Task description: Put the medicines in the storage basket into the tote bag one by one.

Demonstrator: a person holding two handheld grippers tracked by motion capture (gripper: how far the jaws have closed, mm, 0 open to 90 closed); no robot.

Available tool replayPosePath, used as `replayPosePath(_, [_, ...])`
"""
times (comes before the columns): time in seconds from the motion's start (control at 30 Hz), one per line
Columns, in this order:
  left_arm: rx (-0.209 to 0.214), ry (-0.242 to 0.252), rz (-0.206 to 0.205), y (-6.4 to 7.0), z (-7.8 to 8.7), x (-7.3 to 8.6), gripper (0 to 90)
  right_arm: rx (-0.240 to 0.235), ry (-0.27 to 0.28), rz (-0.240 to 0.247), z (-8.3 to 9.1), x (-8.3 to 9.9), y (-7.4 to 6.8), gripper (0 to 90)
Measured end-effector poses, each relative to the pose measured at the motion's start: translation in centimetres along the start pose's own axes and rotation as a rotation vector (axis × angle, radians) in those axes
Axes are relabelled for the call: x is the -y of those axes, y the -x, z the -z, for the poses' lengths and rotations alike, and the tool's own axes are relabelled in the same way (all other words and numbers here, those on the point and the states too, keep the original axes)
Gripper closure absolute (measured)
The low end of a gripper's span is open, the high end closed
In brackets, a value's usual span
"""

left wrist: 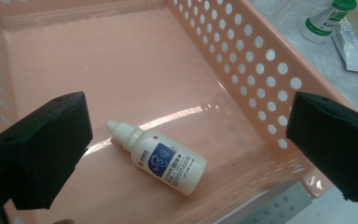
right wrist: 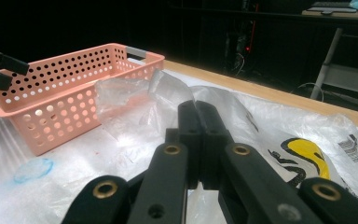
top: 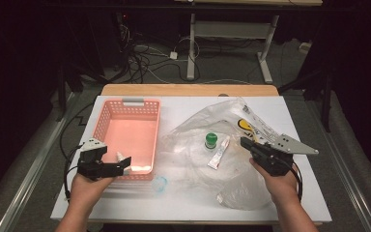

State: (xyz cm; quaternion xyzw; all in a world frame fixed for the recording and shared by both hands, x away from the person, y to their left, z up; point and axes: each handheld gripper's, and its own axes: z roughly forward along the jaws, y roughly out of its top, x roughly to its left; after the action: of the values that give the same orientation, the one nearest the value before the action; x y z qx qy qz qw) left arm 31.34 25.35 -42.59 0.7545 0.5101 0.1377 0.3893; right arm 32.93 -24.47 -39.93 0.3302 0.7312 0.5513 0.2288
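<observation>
White rectangular tabletop sheet (top: 125, 203) is lying over a wooden table edge (top: 188, 90). Small clear round plastic lid w/ blue rim (top: 160, 184) is sitting just in front of the basket. Tangled cables (top: 149, 58) are trailing across the floor behind, beside grey desk legs (top: 191, 53).

A: What can't be made out?
B: The dropper bottle (left wrist: 161, 161) label print is too small to read. The pink basket (left wrist: 242, 56) runs off the left gripper view's edges.
A: Anything hidden?
B: The right gripper (right wrist: 198, 140) covers part of the plastic bag (right wrist: 279, 140), and the bag's lettering is cut off.
</observation>
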Motion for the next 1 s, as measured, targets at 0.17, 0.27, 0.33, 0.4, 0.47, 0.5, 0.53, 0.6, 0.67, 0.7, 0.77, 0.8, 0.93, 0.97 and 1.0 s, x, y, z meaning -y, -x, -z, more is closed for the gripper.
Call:
replayPosePath(0.17, [-0.001,-0.028,0.001,-0.2,-0.2,-0.4,1.7,0.001,0.0,-0.003,0.0,0.0,-0.1,90.0])
replayPosePath(0.27, [-0.014,-0.074,-0.012,-0.3,-0.5,-1.1,2.8,0.001,-0.004,-0.001,-0.1,0.0,-0.1,90.0])
replayPosePath(0.33, [-0.012,-0.097,-0.007,-0.5,-0.5,-1.6,3.6,-0.001,-0.005,-0.006,-0.2,0.1,-0.1,90.0])
replayPosePath(0.4, [-0.032,-0.137,-0.024,-0.5,-0.8,-2.3,4.6,-0.004,-0.007,-0.002,-0.2,0.0,-0.2,90.0])
replayPosePath(0.47, [-0.022,-0.173,-0.017,-0.7,-1.2,-2.8,7.4,-0.004,-0.006,-0.001,-0.2,0.0,-0.2,90.0])
replayPosePath(0.5, [-0.018,-0.183,-0.008,-0.8,-1.3,-3.0,8.5,-0.005,-0.004,0.001,-0.1,0.0,-0.2,90.0])
replayPosePath(0.53, [-0.019,-0.201,0.005,-1.1,-1.5,-3.2,8.8,-0.003,-0.002,-0.003,-0.1,0.0,-0.2,90.0])
replayPosePath(0.6, [-0.024,-0.242,0.023,-1.5,-2.0,-3.5,12.8,-0.003,-0.001,-0.005,0.0,0.0,-0.1,90.0])
replayPosePath(0.67, [-0.016,-0.303,0.05,-1.9,-2.5,-3.7,13.6,-0.002,0.001,-0.007,0.0,0.0,-0.1,90.0])
replayPosePath(0.7, [-0.012,-0.331,0.069,-2.1,-2.8,-3.7,14.1,-0.003,0.001,-0.008,0.0,0.0,-0.1,90.0])
replayPosePath(0.77, [-0.008,-0.381,0.104,-2.5,-3.2,-3.9,14.7,-0.004,0.001,-0.007,0.0,0.0,-0.1,90.0])
replayPosePath(0.8, [-0.009,-0.405,0.116,-2.7,-3.4,-4.0,15.7,-0.004,0.002,-0.007,0.0,0.0,-0.2,90.0])
replayPosePath(0.93, [0.003,-0.501,0.152,-3.1,-4.3,-4.0,20.5,-0.001,0.004,0.0,0.1,-0.1,-0.2,90.0])
replayPosePath(0.97, [0.011,-0.519,0.16,-3.2,-4.4,-4.0,21.1,-0.002,0.005,-0.006,0.1,-0.1,-0.2,90.0])
replayPosePath(1.0, [0.008,-0.539,0.162,-3.1,-4.7,-4.0,23.0,-0.003,0.005,-0.003,0.1,-0.1,-0.2,90.0])
